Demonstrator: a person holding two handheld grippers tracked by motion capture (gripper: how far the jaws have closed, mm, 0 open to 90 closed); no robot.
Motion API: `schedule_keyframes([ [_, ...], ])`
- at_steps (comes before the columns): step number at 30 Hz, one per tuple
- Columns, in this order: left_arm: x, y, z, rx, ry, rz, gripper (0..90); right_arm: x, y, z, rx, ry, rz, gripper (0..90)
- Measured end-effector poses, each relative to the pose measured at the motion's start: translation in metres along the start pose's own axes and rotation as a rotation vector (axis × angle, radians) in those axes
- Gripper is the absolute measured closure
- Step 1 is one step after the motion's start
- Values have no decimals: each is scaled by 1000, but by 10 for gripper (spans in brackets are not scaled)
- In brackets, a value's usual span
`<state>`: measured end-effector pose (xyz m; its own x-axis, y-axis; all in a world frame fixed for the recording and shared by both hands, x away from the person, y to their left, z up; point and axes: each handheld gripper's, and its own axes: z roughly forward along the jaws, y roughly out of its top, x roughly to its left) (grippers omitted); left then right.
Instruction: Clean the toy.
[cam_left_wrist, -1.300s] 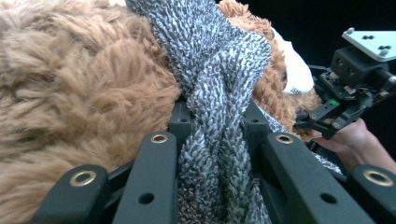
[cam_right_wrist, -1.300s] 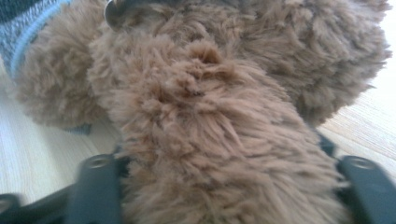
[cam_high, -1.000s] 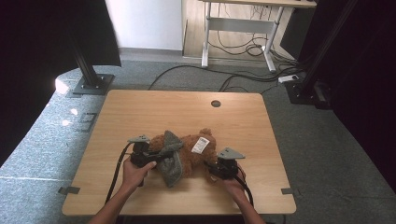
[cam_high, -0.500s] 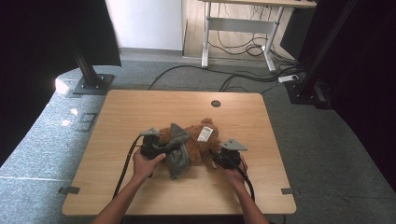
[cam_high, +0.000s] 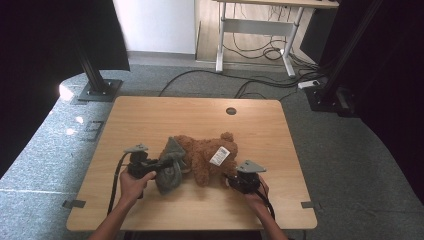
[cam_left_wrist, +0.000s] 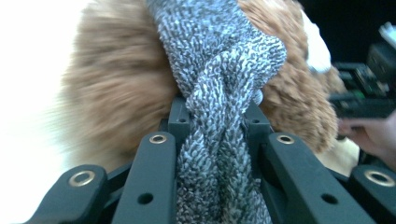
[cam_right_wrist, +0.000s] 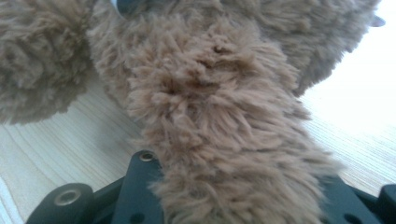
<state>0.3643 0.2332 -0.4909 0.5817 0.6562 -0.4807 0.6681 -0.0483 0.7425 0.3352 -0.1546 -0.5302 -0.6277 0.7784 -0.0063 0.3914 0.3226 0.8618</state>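
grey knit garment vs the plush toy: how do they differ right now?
The grey knit garment is flecked grey, ribbed yarn; the brown plush toy is shaggy brown fur. The garment is the smaller, bunched at the toy's left end; the toy sprawls across the table. The left gripper pinches the garment; the right gripper holds a toy limb. Both are soft.

No words, numbers or brand marks are showing clearly enough to read. A white tag (cam_high: 219, 155) is lying on the brown plush toy (cam_high: 205, 157), up and to the left of the right gripper (cam_high: 231, 180); any print on it is coming out too small to make out.
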Motion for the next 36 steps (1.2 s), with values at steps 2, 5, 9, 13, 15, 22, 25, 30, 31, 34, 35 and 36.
schedule_keyframes([
  [2, 1, 4, -8, -26, 2, -9, 715, 1, -1, 1, -9, 9, -9, 632],
  [5, -13, 17, -14, -55, -29, 20, 713, 2, -1, 1, -16, 6, -16, 632],
  [9, -44, 43, -3, -54, -64, 92, 707, 4, -1, 1, -23, 3, -30, 630],
  [13, -69, 61, 32, 8, -110, 115, 706, 4, -1, 0, -25, 10, -32, 628],
  [15, -77, 65, 53, 43, -123, 126, 707, 3, -1, 0, -26, 16, -38, 627],
  [22, -98, 69, 114, 168, -167, 118, 702, 1, -1, 1, -22, 28, -41, 623],
  [25, -105, 69, 123, 194, -150, 146, 699, 0, -1, 2, -18, 28, -43, 624],
  [30, -92, 64, 125, 191, -155, 102, 711, 2, -1, 2, -16, 17, -61, 623],
  [31, -89, 62, 123, 187, -165, 89, 712, 3, -1, 2, -14, 19, -68, 616],
  [34, -84, 55, 120, 179, -174, 78, 715, 4, 1, 1, -6, 23, -80, 498],
  [35, -83, 52, 119, 178, -178, 80, 716, 3, 1, 1, -5, 35, -75, 441],
  [36, -83, 50, 118, 175, -178, 82, 717, 2, 3, -1, -4, 56, -52, 409],
])
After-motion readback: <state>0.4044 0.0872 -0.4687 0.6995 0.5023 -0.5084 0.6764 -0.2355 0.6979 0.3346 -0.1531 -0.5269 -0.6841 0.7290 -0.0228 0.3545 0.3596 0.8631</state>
